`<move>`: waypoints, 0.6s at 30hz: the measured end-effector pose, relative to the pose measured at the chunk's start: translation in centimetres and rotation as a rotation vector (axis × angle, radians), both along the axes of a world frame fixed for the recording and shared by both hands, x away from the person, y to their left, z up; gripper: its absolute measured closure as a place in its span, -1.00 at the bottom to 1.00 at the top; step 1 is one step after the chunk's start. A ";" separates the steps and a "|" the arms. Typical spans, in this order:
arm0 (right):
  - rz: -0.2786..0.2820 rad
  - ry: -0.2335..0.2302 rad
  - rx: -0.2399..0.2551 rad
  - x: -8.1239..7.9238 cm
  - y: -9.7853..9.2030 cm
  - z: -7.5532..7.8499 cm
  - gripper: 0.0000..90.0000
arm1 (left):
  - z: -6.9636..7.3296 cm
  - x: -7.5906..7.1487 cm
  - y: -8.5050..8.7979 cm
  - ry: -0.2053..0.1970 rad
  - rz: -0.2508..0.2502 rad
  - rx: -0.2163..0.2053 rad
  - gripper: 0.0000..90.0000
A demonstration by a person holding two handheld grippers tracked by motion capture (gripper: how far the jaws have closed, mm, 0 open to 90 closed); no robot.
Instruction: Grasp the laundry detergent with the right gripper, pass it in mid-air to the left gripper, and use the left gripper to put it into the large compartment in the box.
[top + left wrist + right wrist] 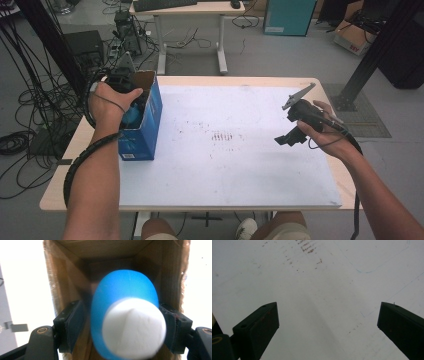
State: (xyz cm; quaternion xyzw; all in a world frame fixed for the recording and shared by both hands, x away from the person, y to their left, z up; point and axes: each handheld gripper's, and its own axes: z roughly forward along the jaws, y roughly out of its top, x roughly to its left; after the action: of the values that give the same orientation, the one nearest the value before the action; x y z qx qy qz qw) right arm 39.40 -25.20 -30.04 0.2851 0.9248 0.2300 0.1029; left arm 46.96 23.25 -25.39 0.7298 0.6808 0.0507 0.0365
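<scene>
the left gripper (pixel 121 82) sits at about 9 o'clock on the table, pushed down into the open top of a blue cardboard box (pixel 150 117) that stands upright near the left edge of the white table sheet (pixel 240 165). in the left gripper view its two black jaws close on either side of a blue rounded object with a white end (pixel 126 315), and both pads appear to touch it, so it reads as clamped on that object inside the brown box walls; what the object is exactly i cannot tell. the box mouth faces up, which is probably why the hand comes at it from above. the right gripper (pixel 292 135) is held off at about 3 o'clock, above the bare sheet, its jaws spread wide with nothing between them, likely parked clear so it does not crowd the box. the stained patch (pixel 222 135) at the sheet's centre lies between the two.
</scene>
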 end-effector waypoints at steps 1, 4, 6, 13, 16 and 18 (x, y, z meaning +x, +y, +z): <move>0.006 -0.002 0.000 0.1 0.0 0.0 -0.92 | 0.2 -0.1 -0.1 -0.004 0.002 -0.006 -0.40; 0.004 -0.001 0.003 0.1 0.1 0.2 -0.92 | 0.9 -0.4 -0.4 -0.007 -0.017 0.001 -0.42; 0.000 -0.003 0.007 0.1 0.1 0.2 -0.92 | 1.4 -0.7 -0.7 -0.014 -0.019 0.013 -0.43; -0.024 -0.004 0.017 0.0 -0.4 0.3 -0.92 | 4.4 -2.0 -1.2 -0.069 -0.065 0.065 -0.56; -0.023 -0.008 0.020 0.1 -0.6 0.5 -0.92 | 6.0 -2.6 -1.7 -0.111 -0.083 0.060 -0.60; -0.030 -0.011 0.024 0.1 -0.6 0.6 -0.92 | 6.9 -2.7 -2.3 -0.139 -0.099 0.052 -0.64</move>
State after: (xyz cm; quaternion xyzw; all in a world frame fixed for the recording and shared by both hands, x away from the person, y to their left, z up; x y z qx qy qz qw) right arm 39.52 -25.82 -29.47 0.2987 0.9170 0.2413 0.1080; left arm 44.22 20.96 -18.51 0.7581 0.6381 0.1170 0.0671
